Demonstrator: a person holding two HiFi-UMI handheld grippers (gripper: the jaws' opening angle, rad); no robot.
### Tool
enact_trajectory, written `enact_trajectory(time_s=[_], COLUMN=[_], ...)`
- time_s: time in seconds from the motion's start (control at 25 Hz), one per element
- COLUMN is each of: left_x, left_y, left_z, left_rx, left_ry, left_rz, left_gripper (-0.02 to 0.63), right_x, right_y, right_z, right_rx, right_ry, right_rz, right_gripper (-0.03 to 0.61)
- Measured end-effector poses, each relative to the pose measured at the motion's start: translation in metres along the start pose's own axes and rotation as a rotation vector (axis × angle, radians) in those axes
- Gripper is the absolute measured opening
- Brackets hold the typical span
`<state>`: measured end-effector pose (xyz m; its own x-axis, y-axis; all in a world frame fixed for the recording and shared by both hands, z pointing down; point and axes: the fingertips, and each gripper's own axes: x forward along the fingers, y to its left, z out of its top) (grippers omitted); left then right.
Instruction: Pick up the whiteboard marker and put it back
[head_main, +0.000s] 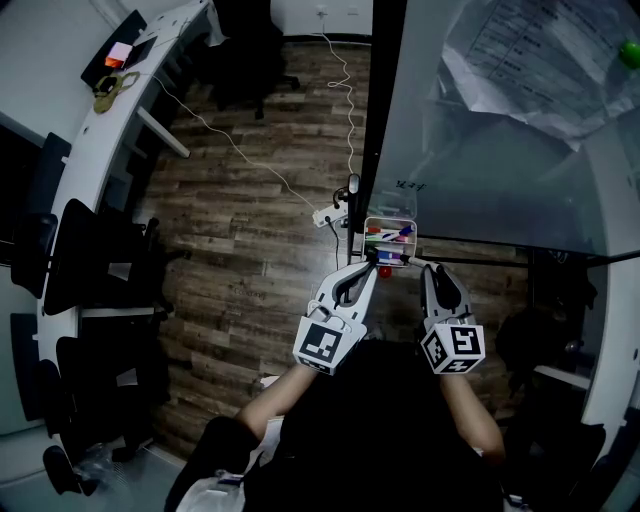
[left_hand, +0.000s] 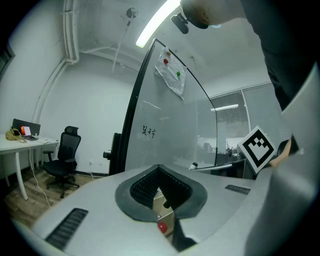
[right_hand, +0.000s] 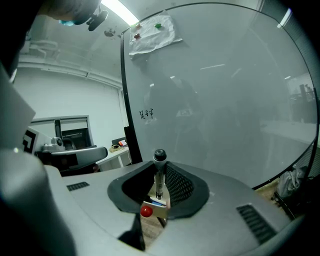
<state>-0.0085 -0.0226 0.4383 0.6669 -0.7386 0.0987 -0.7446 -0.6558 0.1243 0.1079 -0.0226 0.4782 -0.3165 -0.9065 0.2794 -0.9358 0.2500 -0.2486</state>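
The person's forearms (head_main: 468, 405) are cut off by the lower edge of the head view, and both reach toward the marker tray (head_main: 392, 219). The right gripper (head_main: 424, 268), at the tray's front right, has its jaws half closed on the whiteboard marker (right_hand: 159, 175). The marker stands upright between the pads, black cap on top. Its lower end is right over the tray, but whether they touch cannot be told. The left gripper (head_main: 372, 266), at the tray's front left, holds nothing. Its jaws stand a little apart, and a dark shape in the gap is hard to identify. A red ball (right_hand: 145, 211) sits at the tray's front. The coloured pens (head_main: 392, 236) inside are too small to count. Behind the tray rises the whiteboard (head_main: 480, 190), with faint writing (head_main: 408, 185) just above the tray.
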Motion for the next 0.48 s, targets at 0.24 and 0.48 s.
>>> enact_trajectory(time_s=[0.24,0.48], left_x=[-0.0011,-0.0003], left_y=[-0.0007,-0.0008], left_z=[-0.0007,-0.0005], left_rx=[0.008,0.009], left_ry=[0.006,0.004], left_rz=[-0.003,-0.005], left_gripper=[0.008,0.008], right_x=[-0.0051,-0.0076], right_y=[0.0005,0.0019], right_z=[0.0027,0.0073], right_rx=[-0.001,-0.005], right_ry=[-0.008,-0.019], right_rz=[-0.006,-0.004], right_gripper=[0.077,0.078])
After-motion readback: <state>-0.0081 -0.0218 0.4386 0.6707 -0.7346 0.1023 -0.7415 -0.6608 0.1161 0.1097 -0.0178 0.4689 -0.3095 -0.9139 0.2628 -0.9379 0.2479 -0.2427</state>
